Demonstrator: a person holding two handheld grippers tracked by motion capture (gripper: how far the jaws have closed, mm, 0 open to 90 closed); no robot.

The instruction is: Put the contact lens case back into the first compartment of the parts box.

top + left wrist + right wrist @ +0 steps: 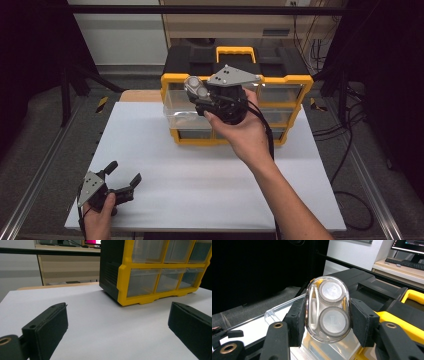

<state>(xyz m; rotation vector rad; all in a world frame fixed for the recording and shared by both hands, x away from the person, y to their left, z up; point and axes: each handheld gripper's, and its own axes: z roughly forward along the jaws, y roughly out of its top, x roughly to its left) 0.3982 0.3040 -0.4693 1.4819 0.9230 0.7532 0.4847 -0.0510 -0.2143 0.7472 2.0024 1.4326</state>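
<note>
My right gripper (196, 90) is shut on a clear oval contact lens case (327, 308) with two round grey caps marked R and L. It holds the case (196, 88) above a pulled-out clear drawer (181, 111) at the upper left of a yellow and black drawer cabinet (287, 82). In the right gripper view the drawer's clear rim (272, 312) lies below the case. My left gripper (124, 176) rests low at the table's front left corner, open, with nothing between its jaws. In the left gripper view the cabinet (130, 272) stands ahead to the right.
The white table top (200, 180) stretches in front of the cabinet. The cabinet has a yellow handle (235, 50) on its black top. Cables (345, 130) trail off the right side. A desk with a keyboard (407, 263) stands behind.
</note>
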